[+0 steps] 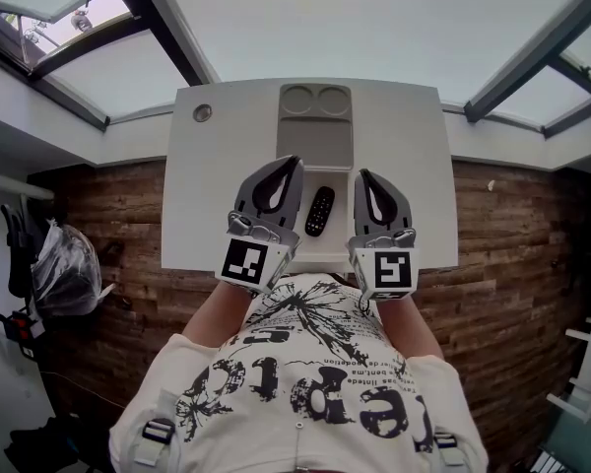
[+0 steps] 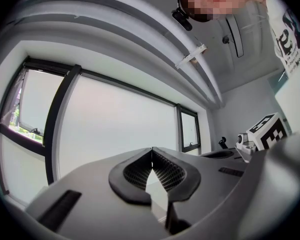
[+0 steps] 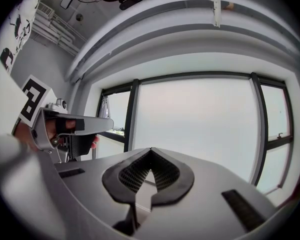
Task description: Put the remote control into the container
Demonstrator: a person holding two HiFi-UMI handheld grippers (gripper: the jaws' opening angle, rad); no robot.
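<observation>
Head view: looking steeply down on a white table (image 1: 207, 195) over a wood floor (image 1: 512, 254), with the person's printed shirt at the bottom.
Remote (image 1: 319, 211): black, lying flat on the table between the two grippers, touching neither. Only the head view shows it.
Container (image 1: 315, 144): a grey tray with two round wells and one rectangular bay, just beyond the remote near the table's far edge. Nothing lies in it. It too appears only in the head view.
Left gripper (image 1: 294, 166): held above the table, left of the remote. Its own view shows the jaw tips (image 2: 151, 149) pressed together with nothing between them.
Right gripper (image 1: 361, 175): right of the remote. Its own view shows its tips (image 3: 151, 150) meeting the same way, with nothing pinched.
Gripper views: both look towards a large window (image 2: 120, 124) and the ceiling, not the table.
Cross-sightings: the left gripper view catches the right gripper's marker cube (image 2: 267, 131). The right gripper view shows the left gripper with fingers (image 3: 50, 129) wrapped on its handle.
</observation>
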